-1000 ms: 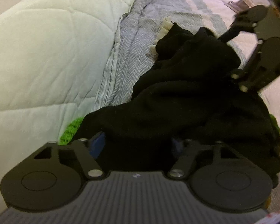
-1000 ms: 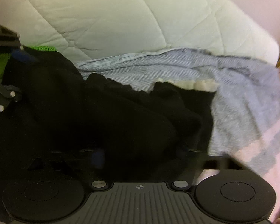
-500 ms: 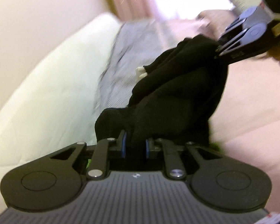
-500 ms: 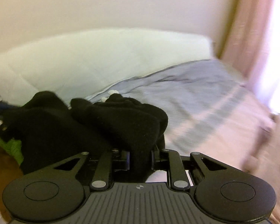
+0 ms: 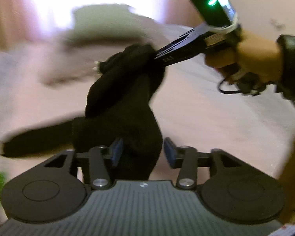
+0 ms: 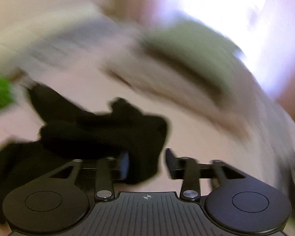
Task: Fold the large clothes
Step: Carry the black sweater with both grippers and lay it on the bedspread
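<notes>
Hanging bunched between both grippers, the black garment [image 5: 125, 90] is sitting above the pink bed cover [image 5: 206, 106]. Left gripper [image 5: 142, 150] is standing part-open, cloth between the pads; grip unclear. Right gripper [image 6: 146, 164] is gaping too, fabric against one pad only. Both views blurred. Garment is looking thick, soft, floppy, moderately heavy: pinching at shoulder seams or hem corners should be working best.

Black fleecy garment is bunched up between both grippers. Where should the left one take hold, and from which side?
Probably the thick neck of the black garment standing between the fingers of the left gripper: come straight forward and close there. The cloth narrows into one upright rope at that spot, and the right gripper sits at the upper end.
</notes>
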Demonstrator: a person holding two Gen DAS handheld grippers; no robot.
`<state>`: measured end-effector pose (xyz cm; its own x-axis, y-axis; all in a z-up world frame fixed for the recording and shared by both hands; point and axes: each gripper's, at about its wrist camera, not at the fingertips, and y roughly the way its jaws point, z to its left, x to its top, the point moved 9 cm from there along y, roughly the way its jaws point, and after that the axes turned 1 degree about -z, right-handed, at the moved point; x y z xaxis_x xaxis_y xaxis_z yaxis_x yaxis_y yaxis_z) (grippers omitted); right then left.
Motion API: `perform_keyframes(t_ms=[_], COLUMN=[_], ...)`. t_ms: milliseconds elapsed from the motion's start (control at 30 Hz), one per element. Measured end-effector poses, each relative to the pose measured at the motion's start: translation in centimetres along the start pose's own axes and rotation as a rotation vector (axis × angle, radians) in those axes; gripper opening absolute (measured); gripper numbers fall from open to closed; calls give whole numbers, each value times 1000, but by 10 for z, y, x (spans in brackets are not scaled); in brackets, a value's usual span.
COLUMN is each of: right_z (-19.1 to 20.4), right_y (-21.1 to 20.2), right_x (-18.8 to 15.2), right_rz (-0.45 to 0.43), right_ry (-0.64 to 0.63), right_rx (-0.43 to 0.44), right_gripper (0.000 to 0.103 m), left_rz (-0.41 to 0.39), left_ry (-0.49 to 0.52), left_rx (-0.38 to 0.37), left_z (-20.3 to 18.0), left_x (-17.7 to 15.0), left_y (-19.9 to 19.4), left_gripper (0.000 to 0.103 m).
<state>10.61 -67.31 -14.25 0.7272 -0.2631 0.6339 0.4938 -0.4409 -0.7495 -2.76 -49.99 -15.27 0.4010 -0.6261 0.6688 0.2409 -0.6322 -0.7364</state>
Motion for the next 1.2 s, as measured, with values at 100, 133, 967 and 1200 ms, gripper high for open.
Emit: perform_keyframes(t_ms=[100, 133, 967, 1200], right_z=[-78, -92, 10, -146], right_y=[-14, -17, 88, 9], right_x=[-74, -92, -144, -161], right_rz=[87, 104, 270, 260], right_ry=[182, 226, 712, 553], right_rx=[-70, -78, 104, -71], right_gripper=[52, 55, 3, 3], left_rz=[50, 67, 229, 194], left_ry=[43, 45, 4, 59], left_rx=[-55, -60, 185, 222], left_z=[-55, -62, 116, 111], left_x=[-3, -3, -52, -6], left_y=[30, 37, 137, 136], left_gripper=[43, 44, 52, 52])
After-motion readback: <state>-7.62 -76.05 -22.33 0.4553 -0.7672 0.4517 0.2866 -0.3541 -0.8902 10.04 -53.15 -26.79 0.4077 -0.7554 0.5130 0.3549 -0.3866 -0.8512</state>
